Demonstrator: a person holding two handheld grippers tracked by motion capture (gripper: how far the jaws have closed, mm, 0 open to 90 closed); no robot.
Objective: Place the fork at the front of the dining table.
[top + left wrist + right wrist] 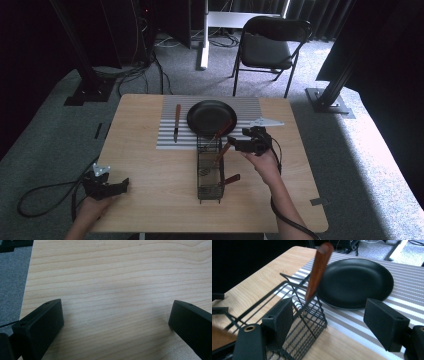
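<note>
Two grippers are in my hands at a light wooden desk (150, 200). Starting at the left, my left hand (90, 210) holds the left gripper (122, 185) low over the near left corner of the desk, its cable trailing off onto the grey carpet. In the left gripper view its jaws stand wide apart and released, with bare wood grain between them and the desk edge at the left.

Moving right, a striped grey mat (167, 135) lies across the far half of the desk. On its left part lies a knife with a wooden handle (177, 120), pointing toward me. Just beside it, a round black plate (207, 116) sits on the mat.

Nearer me than the plate stands a black wire basket (209, 172), long and narrow, its far end on the mat edge. Several wooden-handled utensils (221, 152) lean out of it toward the right; I cannot tell what kind they are.

Further right, my right hand (262, 161) holds the right gripper (231, 145) close against the basket's right side. In the right gripper view the jaws are spread and grasp nothing: one jaw sits beside the basket's wire corner, the other over the mat, and a wooden handle (318, 270) rises slanted from the basket in front of the plate (362, 280).

Beyond the desk stands a black folding chair (267, 47).
</note>
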